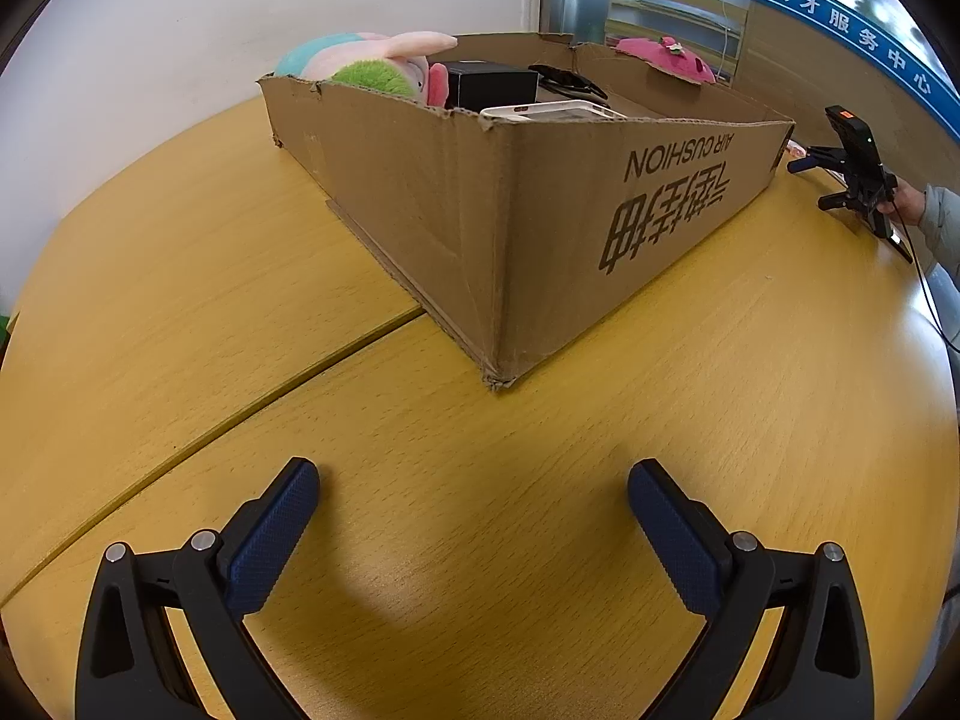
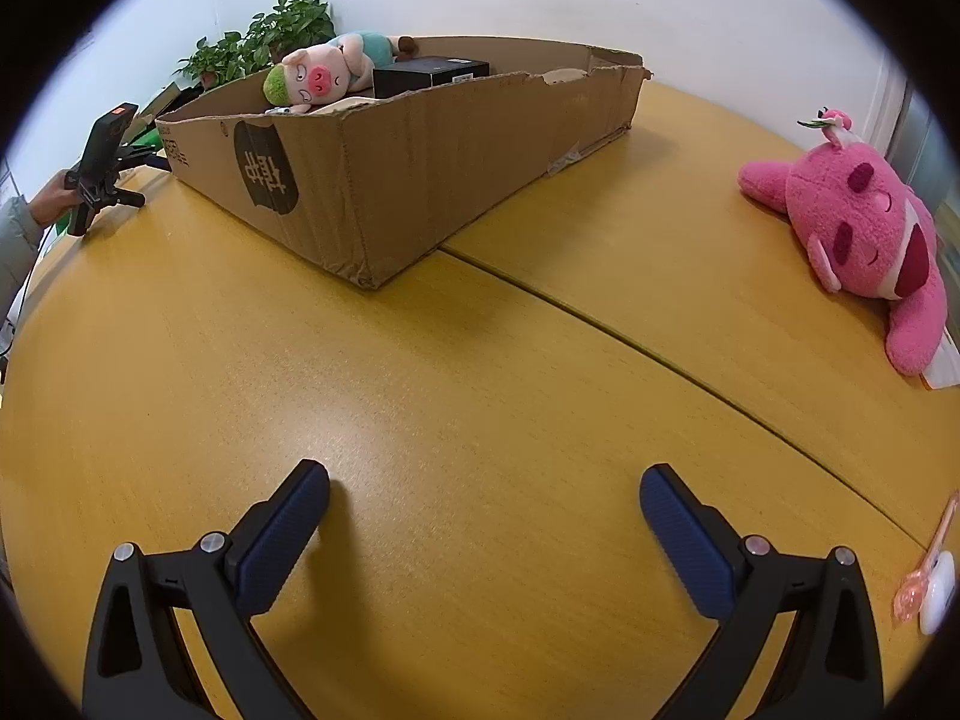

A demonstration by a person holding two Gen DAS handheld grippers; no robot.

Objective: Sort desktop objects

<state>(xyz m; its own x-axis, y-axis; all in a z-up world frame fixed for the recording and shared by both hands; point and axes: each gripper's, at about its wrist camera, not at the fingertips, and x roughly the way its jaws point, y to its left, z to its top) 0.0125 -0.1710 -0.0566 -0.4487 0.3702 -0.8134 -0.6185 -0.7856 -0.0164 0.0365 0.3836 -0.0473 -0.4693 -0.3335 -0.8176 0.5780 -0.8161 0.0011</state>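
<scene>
Both grippers were tipped steeply down toward the wooden table (image 1: 180,276), hovering just above the near part of the top. Left gripper (image 1: 474,498): jaws spread as wide as they go, nothing between the blue pads (image 1: 273,540), only bare wood under them. Right gripper (image 2: 485,501): same pose, jaws fully apart, empty. In the right wrist view the left gripper showed far left, held by a hand (image 2: 51,198) in a grey sleeve, fingers pointing right toward the box. In the left wrist view the right one sat at the far right edge, fingers pointing left, also near the box end.

The cardboard box (image 1: 540,210) stood on the table between and beyond the two grippers, open side up, long axis running roughly left to right, one near corner aimed at the left camera. The printing on its long wall read upside down.

Inside, at the left end: the pig plush (image 2: 318,75), lying on its side, long axis along the box, green-haired head toward the near wall, snout facing the right camera. A black box (image 2: 429,75) sat just beside it, touching or nearly so; can't tell which. A white flat item (image 1: 552,111) and something dark lay further along; too hidden to identify.

The pink plush (image 2: 864,234) lay on the table right of the box, well apart from it, face up toward the camera, body running near to far. A small pink and white item (image 2: 927,588) lay at the near right edge.
</scene>
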